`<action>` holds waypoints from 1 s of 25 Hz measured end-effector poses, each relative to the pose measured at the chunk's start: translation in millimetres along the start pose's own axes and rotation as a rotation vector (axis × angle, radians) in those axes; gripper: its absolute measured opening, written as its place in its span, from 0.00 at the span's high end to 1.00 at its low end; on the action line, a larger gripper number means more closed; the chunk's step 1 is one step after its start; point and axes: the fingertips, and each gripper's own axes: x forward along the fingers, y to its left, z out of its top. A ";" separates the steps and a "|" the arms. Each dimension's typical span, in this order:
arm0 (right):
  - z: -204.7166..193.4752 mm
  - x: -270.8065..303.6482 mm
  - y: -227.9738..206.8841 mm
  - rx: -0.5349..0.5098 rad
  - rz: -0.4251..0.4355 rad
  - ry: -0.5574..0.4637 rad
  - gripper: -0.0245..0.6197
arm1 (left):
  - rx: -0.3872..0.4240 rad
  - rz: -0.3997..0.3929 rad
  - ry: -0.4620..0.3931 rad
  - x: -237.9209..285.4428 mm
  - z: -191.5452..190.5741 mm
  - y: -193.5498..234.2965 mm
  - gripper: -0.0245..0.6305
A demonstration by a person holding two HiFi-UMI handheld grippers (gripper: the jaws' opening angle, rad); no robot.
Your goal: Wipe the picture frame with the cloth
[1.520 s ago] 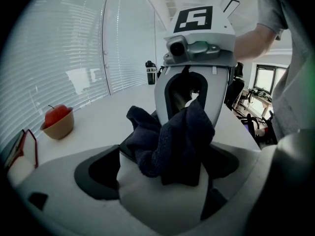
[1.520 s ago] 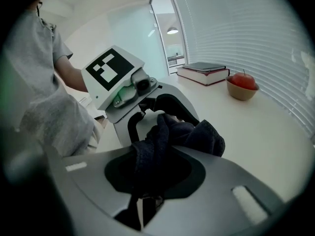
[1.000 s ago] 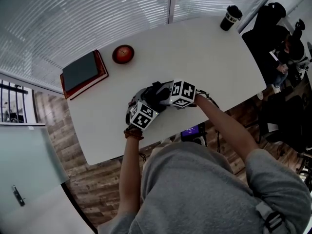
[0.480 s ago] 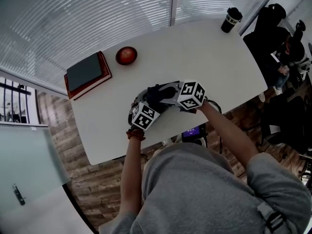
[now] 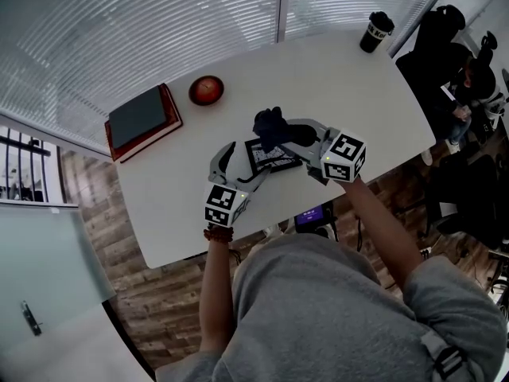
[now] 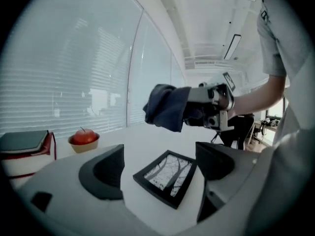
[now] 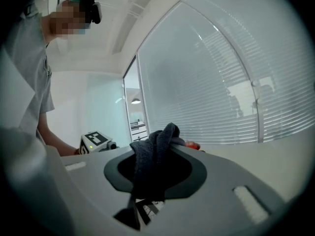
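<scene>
A black picture frame [image 5: 271, 157] with a tree print lies on the white table [image 5: 342, 78]. In the left gripper view the frame [image 6: 166, 177] shows low between the two dark pads [image 6: 106, 173], which do not press on it. My left gripper [image 5: 241, 165] is open; its jaws have just been closing a little. My right gripper [image 5: 280, 130] is shut on a dark blue cloth [image 5: 269, 123], held in the air above the frame's far edge. That cloth [image 7: 151, 166] hangs bunched from its jaws. From the left gripper view the cloth [image 6: 165, 107] hangs above the frame.
A red book with a dark one on top [image 5: 139, 120] lies at the table's left end. An apple in a small bowl [image 5: 206, 90] sits beside it. A black coffee cup [image 5: 376, 29] stands at the far right corner. Window blinds run behind; a person [image 5: 465, 78] sits at right.
Both grippers have risen off the table and drawn back toward me. The right one lifted the cloth, so the frame underneath now shows. The marker cubes have moved apart.
</scene>
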 end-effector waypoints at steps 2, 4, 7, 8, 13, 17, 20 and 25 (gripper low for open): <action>10.3 -10.7 -5.9 -0.032 -0.056 -0.041 0.80 | -0.010 0.050 -0.088 -7.6 21.6 3.1 0.31; 19.0 -19.5 -7.8 -0.087 -0.115 -0.073 0.80 | -0.011 0.108 -0.161 -16.7 40.1 7.6 0.34; 32.8 -32.1 -5.7 -0.204 -0.228 -0.123 0.80 | 0.010 0.195 -0.257 -30.9 67.7 13.0 0.40; 37.5 -36.5 -4.0 -0.244 -0.266 -0.139 0.80 | 0.020 0.223 -0.284 -34.6 76.0 13.9 0.42; 51.4 -49.9 3.4 -0.329 -0.389 -0.179 0.80 | 0.054 0.280 -0.375 -42.7 104.1 7.1 0.48; 49.8 -58.5 1.2 -0.365 -0.467 -0.169 0.80 | 0.109 0.319 -0.421 -45.1 111.8 -2.5 0.60; 45.4 -62.2 0.1 -0.358 -0.500 -0.167 0.80 | 0.144 0.361 -0.428 -45.5 110.3 -6.8 0.68; 31.0 -50.4 16.7 -0.399 -0.433 -0.142 0.79 | 0.210 0.415 -0.398 -46.3 105.3 -10.1 0.82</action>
